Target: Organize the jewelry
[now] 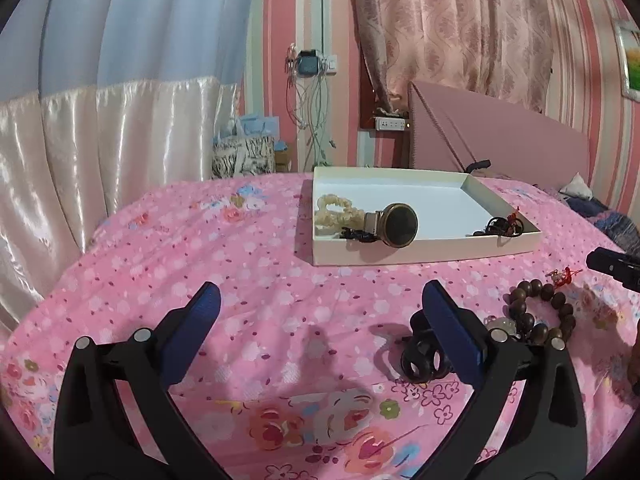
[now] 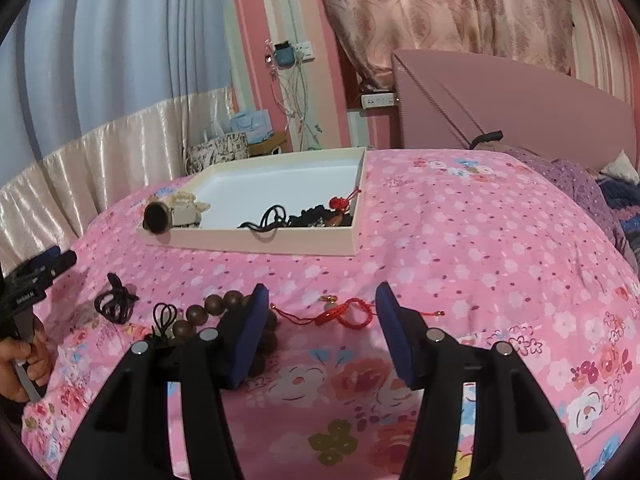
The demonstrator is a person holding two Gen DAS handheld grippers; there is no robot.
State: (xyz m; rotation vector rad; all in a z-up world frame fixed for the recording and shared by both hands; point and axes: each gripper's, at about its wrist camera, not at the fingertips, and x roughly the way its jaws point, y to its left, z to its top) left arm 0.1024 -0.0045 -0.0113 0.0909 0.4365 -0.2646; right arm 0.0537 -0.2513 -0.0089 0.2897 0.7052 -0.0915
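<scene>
Both hand-held grippers, left (image 1: 320, 312) and right (image 2: 322, 312), stand spread, empty; no writing legible.

Tray at back of bed, loose pieces in front.
White shallow cardboard tray (image 1: 424, 254) on pink floral bedspread (image 1: 248, 280); round bronze-rimmed watch (image 1: 396, 225) inside, left. Brown wooden bead bracelet (image 1: 540, 314) before tray, black plastic hair claw (image 1: 420, 358) left of bracelet.

Pink floral bedspread (image 1: 248, 280) under me, pink headboard (image 1: 500, 136), patterned curtain (image 1: 452, 24), power strip (image 1: 391, 123), paper bags (image 2: 224, 148).
</scene>
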